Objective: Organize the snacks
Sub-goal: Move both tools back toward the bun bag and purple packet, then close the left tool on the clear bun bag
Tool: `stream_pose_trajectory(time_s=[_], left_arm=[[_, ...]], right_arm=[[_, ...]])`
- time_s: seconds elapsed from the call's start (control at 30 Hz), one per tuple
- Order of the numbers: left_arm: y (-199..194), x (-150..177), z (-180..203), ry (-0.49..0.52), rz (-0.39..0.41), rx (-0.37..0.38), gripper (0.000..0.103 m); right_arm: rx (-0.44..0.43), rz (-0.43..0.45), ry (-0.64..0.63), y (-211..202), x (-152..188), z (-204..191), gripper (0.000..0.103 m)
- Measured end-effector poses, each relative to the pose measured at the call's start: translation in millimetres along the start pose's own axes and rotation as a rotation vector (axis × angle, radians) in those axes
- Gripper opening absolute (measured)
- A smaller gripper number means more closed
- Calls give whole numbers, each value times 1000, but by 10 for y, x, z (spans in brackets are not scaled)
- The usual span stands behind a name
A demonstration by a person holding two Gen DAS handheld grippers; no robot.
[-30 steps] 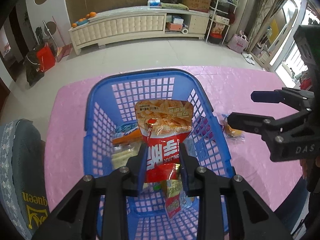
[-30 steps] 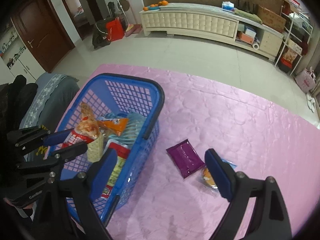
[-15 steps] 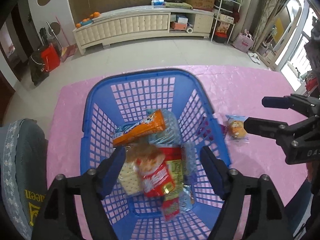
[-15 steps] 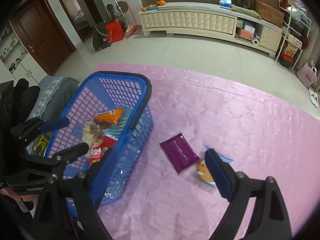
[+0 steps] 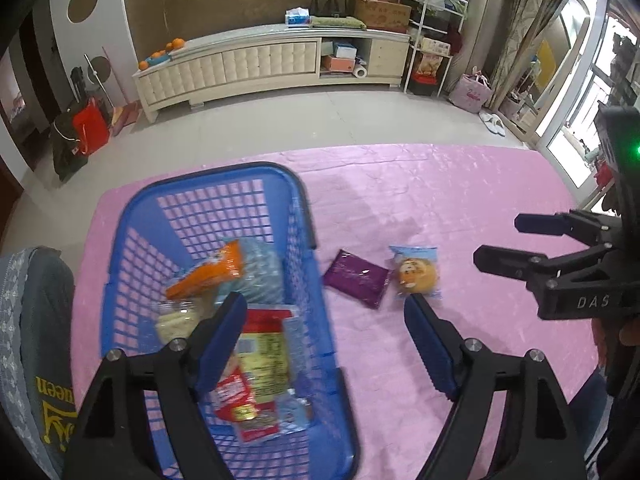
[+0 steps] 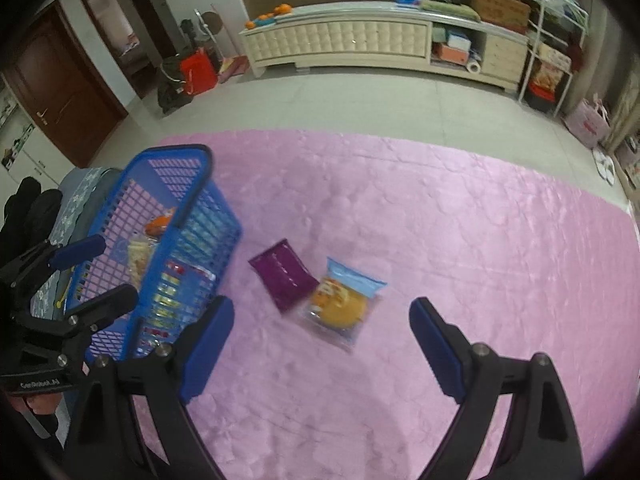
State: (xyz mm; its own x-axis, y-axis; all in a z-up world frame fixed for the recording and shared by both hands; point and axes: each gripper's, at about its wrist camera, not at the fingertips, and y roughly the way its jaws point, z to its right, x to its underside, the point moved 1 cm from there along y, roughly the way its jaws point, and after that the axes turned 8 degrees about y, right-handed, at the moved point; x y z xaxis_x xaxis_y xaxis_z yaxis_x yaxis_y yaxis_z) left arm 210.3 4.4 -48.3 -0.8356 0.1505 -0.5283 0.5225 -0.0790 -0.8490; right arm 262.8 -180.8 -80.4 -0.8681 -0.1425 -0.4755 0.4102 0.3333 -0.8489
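One blue basket (image 5: pixel 304 216) is sitting on the pink cloth (image 5: pixel 460 200), and several packets are lying inside it: one orange packet (image 5: pixel 208 274), one pale blue bag (image 5: pixel 256 276), one pale cracker pack (image 5: pixel 178 320) and one red-and-yellow bag (image 5: pixel 260 360) are showing; how many more are lying under them cannot be told. Two snacks are lying on the cloth outside the basket: one purple packet (image 6: pixel 284 274) just beside the basket's wall, and one bun in a clear, blue-topped wrapper (image 6: pixel 340 304) touching the packet's far side.

Two grippers are working. The left gripper (image 5: pixel 324 320) is hanging over the basket's right wall with its jaws opening and nothing between the pads. The right gripper (image 6: pixel 320 340) is standing wide and released, grasping nothing, with the bun lying on the cloth ahead of its fingers.

The pink, quilted, shiny cloth is covering the whole work surface. A grey cushion (image 5: pixel 28 340) with yellow lettering is sitting at the cloth's left edge. Beyond, a grey tiled floor is running to one long cream cabinet (image 6: pixel 360 40) with oranges (image 6: pixel 272 14) on its top. One red bag (image 6: pixel 196 72) is standing by the left wall near a brown door (image 6: pixel 60 92), and a wire shelf rack (image 5: pixel 432 52) is standing at the cabinet's right end.
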Motion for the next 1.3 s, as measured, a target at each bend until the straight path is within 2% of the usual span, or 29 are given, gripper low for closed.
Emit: stream_pose_trajectory(time_s=[0.33, 0.67, 0.87, 1.1, 1.2, 1.3], left_arm=[[223, -241, 543, 61, 2, 36, 80], [897, -346, 951, 131, -107, 34, 79], [1316, -384, 1023, 146, -160, 34, 80], [1682, -408, 1075, 163, -215, 23, 78], [1790, -406, 1046, 153, -238, 18, 70], [1897, -392, 1033, 146, -271, 33, 54]], right_arm=[[12, 8, 89, -72, 78, 535, 92], [21, -22, 146, 106, 184, 979, 92], [50, -45, 158, 333, 211, 1181, 92], [42, -68, 189, 548, 221, 1405, 92], [41, -70, 190, 587, 213, 1460, 92], [40, -69, 189, 598, 210, 1477, 92]])
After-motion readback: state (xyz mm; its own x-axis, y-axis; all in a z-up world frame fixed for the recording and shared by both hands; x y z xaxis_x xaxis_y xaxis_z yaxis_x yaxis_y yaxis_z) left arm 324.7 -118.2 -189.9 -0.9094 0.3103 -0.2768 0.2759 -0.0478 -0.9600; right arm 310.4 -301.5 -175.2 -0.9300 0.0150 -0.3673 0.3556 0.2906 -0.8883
